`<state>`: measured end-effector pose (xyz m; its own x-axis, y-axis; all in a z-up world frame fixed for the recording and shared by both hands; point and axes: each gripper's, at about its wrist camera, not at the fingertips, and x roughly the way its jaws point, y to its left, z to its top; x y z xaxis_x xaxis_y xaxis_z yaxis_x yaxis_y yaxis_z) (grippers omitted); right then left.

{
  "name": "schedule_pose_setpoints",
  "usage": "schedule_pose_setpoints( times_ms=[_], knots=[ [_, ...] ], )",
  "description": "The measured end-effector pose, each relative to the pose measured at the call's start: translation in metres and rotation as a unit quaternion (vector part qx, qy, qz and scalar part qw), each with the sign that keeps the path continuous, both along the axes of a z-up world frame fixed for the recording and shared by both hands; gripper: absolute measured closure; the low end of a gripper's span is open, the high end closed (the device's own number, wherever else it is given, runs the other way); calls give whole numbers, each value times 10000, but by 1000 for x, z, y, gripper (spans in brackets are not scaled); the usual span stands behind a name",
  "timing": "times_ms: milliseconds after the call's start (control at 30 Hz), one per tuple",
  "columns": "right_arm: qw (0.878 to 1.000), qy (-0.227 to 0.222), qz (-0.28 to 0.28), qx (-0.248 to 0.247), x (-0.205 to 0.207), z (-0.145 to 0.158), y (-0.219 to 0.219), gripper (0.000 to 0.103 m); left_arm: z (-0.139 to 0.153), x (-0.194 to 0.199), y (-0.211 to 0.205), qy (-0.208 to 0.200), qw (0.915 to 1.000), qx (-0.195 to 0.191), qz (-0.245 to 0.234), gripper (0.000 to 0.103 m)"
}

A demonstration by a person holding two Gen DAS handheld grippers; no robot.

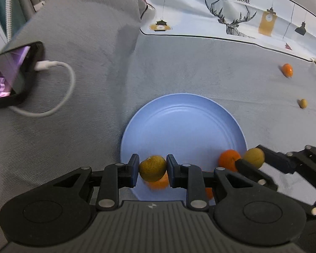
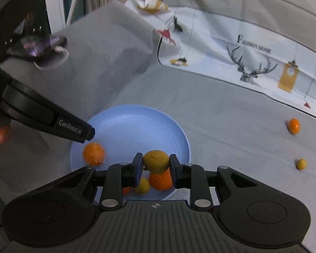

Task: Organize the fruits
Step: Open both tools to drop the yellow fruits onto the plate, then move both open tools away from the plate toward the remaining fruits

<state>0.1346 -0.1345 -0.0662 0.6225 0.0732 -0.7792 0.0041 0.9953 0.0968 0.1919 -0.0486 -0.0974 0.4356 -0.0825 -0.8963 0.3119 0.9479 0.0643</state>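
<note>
Over the blue plate [image 1: 179, 113], our left gripper [image 1: 152, 168] and right gripper [image 2: 155, 162] each pinch a greenish-yellow citrus. Released carelessly, either could strike the oranges [image 2: 93, 154] beneath — and roll off.

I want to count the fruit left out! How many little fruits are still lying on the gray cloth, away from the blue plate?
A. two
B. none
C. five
A: the right wrist view shows one orange fruit and one small yellow-green fruit on the gray cloth, apart from the blue plate.
</note>
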Motion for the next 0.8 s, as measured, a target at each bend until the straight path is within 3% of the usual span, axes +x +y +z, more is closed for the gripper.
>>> schedule_pose_setpoints(
  times_ms=[100, 167, 200, 233, 267, 333, 400, 567, 800],
  knots=[
    [10000, 89, 42, -2, 9, -14, -2, 75, -9, 8, -3, 19, 10000, 9, 12, 73],
    [9999, 134, 89, -5, 15, -21, -2, 74, -13, 11, -5, 20, 10000, 13, 0, 58],
    [9998, 147, 160, 23, 17, -24, -2, 74, -13, 10, -7, -54, 9999, 110, -9, 27],
    [9995, 165, 273, 34, 20, -27, -1, 62, -10, 6, -8, -228, 9995, 221, 2, 0],
    [9991, 196, 364, -24, 21, -28, 1, 32, -5, 0, -9, -490, 9984, 263, -19, 1],
    [9990, 123, 314, -301, 16, -26, 3, 7, 4, -14, -10, -795, 9961, 267, -254, 0],
    [9987, -49, 325, -397, 3, -17, 2, 7, 10, -29, -9, -805, 9945, 390, -537, 0],
    [9982, -36, 332, -493, -45, 4, 6, 3, 27, -71, 15, -869, 9938, 312, -620, 0],
    [9994, -109, -48, -337, -106, 43, 17, 1, 58, -123, 58, -758, 9966, -137, -306, 0]
  ],
)
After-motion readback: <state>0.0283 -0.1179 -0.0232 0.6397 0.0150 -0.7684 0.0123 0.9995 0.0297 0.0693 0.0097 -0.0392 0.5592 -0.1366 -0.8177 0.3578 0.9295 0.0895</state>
